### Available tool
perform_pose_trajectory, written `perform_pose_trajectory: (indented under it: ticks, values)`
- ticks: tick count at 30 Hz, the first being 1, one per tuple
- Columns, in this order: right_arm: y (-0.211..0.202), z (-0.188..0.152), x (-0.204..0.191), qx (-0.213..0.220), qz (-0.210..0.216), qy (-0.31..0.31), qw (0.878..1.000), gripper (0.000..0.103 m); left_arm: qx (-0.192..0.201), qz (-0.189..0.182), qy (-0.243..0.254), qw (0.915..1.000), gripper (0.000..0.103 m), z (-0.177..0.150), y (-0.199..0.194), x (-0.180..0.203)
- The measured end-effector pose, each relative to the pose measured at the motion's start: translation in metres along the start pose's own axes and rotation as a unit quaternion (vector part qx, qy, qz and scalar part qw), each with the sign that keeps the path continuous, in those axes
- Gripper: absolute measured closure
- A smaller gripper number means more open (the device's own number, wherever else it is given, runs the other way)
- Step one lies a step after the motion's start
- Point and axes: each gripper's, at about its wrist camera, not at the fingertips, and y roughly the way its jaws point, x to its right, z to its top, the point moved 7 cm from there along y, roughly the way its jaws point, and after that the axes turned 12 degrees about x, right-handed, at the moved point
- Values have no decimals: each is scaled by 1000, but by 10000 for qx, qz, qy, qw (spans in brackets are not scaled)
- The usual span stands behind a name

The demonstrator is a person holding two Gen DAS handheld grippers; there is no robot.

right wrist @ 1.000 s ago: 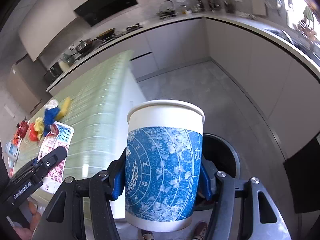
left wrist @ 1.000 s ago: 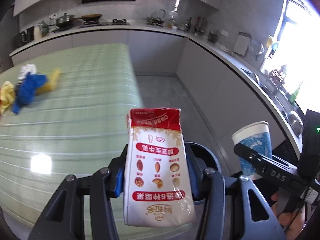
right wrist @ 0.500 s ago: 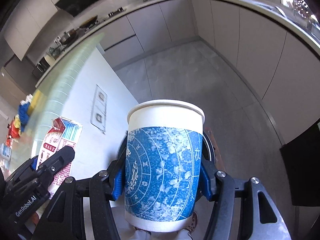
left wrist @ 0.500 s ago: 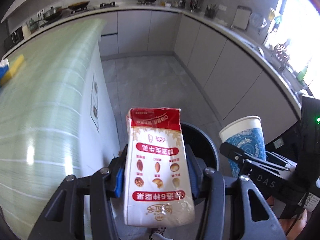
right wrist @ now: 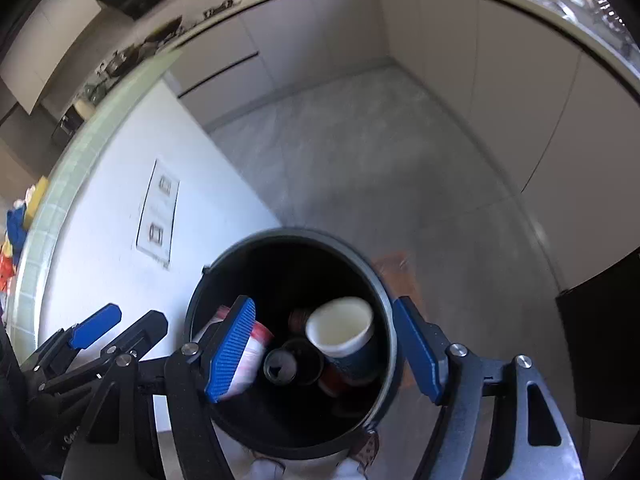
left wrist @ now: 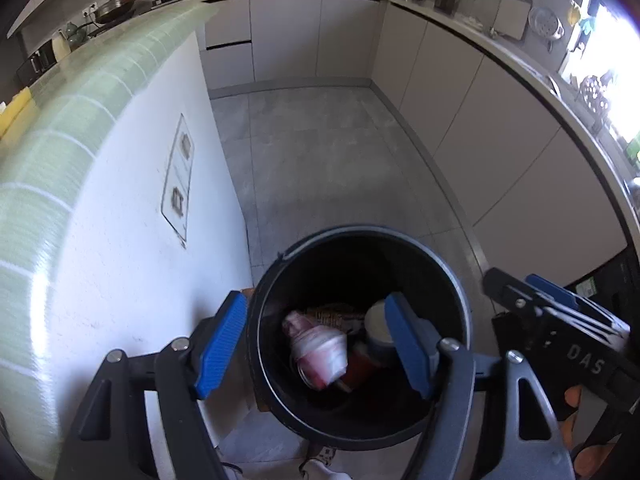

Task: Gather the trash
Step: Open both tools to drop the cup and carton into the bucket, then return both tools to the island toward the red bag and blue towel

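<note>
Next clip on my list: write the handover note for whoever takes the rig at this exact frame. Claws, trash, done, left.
Left claw: jaws have just been opening, nothing between them, above the black bin.
Right claw: same, just opened, empty, over the same bin.
Trash: the red-and-white carton and the blue paper cup now lie inside the bin with older rubbish.
Done: this pair of items is dropped.
Left: a blue, yellow and red clutter sits at the far end of the green counter; likely go back for it. Whether all of it is trash cannot be told from here.
</note>
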Motion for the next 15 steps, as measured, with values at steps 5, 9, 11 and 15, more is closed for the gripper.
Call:
perform_pose_trajectory:
  ticks: [5,9,11,15]
  values:
    - [-28,22,-2,338,-48,26,9994,30,219,-157,-61,9996,30,23,-34,-2]
    - [-49,38,-15,522,-7,35,9986,30,457,-237,-52,9987,30,44,-69,-9]
    - [-61,43,-29,622,48,39,9980,30,555,-251,-77,9981,30,49,-85,-17]
    - [-81,48,-67,733,222,-8,9971,27,791,-259,-133,9964,30,61,-115,-51]
